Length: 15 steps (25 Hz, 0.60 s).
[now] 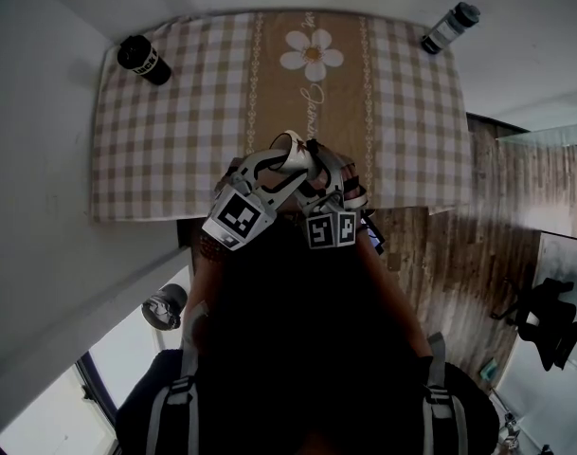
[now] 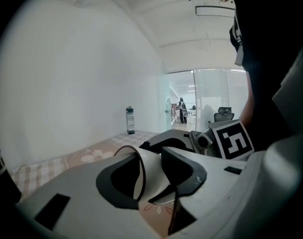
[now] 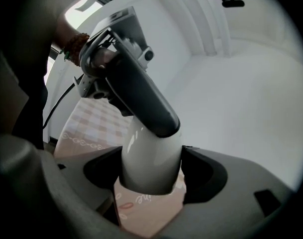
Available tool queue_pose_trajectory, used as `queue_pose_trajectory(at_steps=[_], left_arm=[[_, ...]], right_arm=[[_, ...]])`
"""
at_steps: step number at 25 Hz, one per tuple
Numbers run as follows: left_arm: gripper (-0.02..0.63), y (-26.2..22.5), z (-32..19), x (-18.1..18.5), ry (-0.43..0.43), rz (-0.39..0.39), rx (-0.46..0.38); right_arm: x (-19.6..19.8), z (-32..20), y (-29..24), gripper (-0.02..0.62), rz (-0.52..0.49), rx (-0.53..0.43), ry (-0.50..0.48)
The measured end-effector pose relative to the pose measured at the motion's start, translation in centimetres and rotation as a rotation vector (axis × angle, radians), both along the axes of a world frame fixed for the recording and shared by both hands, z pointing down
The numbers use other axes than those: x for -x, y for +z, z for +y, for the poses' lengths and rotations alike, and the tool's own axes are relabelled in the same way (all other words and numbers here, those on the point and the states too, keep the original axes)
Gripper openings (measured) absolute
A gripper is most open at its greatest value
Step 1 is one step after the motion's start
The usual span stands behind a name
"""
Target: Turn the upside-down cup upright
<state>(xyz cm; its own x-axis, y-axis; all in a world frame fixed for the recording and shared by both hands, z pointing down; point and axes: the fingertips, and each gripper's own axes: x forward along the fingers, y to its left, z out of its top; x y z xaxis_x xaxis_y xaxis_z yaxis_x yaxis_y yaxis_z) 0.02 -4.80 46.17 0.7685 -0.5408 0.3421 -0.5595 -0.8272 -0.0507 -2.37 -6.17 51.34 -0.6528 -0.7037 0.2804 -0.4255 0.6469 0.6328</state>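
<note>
A white cup (image 1: 290,153) with a brown-edged rim hangs just above the checked tablecloth (image 1: 174,131), near the table's front edge, held between both grippers. My left gripper (image 1: 277,162) pinches the cup's wall at the rim. In the left gripper view the cup (image 2: 153,167) sits between the pads of that gripper (image 2: 152,176), with one pad inside the mouth. My right gripper (image 1: 314,166) clamps the cup's body from both sides. In the right gripper view the cup (image 3: 149,156) fills the gap of that gripper (image 3: 153,176), and the left gripper's dark finger (image 3: 141,98) lies along its top.
A black bottle (image 1: 143,60) stands at the table's far left corner and a grey bottle (image 1: 450,27) at the far right corner; the grey bottle (image 2: 130,120) also shows in the left gripper view. White walls close in on the left and far sides. Wood floor (image 1: 477,245) lies to the right.
</note>
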Motion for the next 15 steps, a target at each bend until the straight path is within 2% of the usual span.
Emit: queue_pose_trajectory(at_steps=[6, 9, 13, 15], left_arm=[[0.107, 0.3, 0.2, -0.2, -0.015, 0.032, 0.043], [0.094, 0.5, 0.0, 0.0, -0.023, 0.043, 0.058], [0.078, 0.7, -1.0, 1.2, -0.077, 0.057, 0.054], [0.076, 0.2, -1.3, 1.8, -0.088, 0.089, 0.05]], right_arm=[[0.0, -0.3, 0.4, 0.377, 0.067, -0.053, -0.019], [-0.2, -0.5, 0.4, 0.375, 0.067, -0.054, -0.021], [-0.8, -0.7, 0.8, 0.371, 0.018, 0.0, -0.041], [-1.4, -1.0, 0.9, 0.371, -0.107, 0.102, -0.032]])
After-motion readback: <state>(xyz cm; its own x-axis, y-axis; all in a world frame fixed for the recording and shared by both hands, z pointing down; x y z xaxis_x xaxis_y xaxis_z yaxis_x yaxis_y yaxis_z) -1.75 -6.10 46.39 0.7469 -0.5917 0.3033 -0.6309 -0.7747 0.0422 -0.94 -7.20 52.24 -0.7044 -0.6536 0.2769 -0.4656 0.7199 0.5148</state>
